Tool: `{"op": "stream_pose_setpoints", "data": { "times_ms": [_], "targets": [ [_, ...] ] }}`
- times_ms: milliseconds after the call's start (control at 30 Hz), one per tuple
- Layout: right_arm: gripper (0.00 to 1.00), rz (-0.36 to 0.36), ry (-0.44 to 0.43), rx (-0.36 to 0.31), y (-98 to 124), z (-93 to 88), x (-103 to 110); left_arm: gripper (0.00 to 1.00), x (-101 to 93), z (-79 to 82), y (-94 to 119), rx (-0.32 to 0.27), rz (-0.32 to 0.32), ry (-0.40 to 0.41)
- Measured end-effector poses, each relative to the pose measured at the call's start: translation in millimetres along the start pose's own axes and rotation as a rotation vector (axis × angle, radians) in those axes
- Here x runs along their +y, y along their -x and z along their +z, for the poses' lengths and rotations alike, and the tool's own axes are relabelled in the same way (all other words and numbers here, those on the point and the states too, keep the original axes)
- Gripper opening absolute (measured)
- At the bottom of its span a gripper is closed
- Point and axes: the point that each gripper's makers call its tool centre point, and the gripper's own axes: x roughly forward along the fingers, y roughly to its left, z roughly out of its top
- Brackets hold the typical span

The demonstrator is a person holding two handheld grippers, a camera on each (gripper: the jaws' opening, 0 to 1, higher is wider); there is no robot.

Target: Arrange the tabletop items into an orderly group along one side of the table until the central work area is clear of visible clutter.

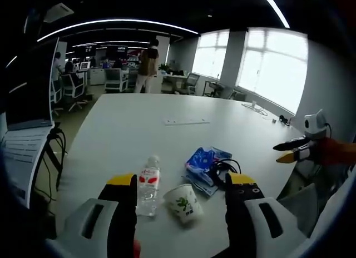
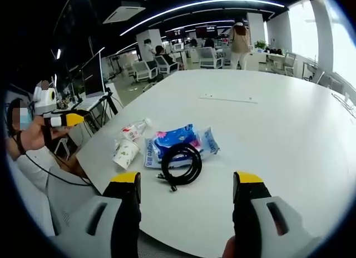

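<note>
On the white table a clear water bottle with a red label lies beside a tipped paper cup. Behind them rests a blue packet with a coiled black cable on it. My left gripper hovers open just in front of the bottle and cup, holding nothing. In the right gripper view, my right gripper is open and empty, close to the cable, packet, cup and bottle. Each gripper appears in the other's view: the right gripper, the left gripper.
A flat white strip lies further across the table. A laptop on a stand is beside the table edge. Office chairs and a standing person are at the back. Small items and cables sit near the window.
</note>
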Motion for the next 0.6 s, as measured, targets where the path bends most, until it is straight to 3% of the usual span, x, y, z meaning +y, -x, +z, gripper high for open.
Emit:
{"op": "stream_pose_setpoints", "data": {
  "times_ms": [600],
  "targets": [
    [0.67, -0.005, -0.008, 0.003, 0.4, -3.4, -2.1, 0.64, -0.4, -3.1, -1.7, 0.013, -0.002, -0.003]
  ]
}}
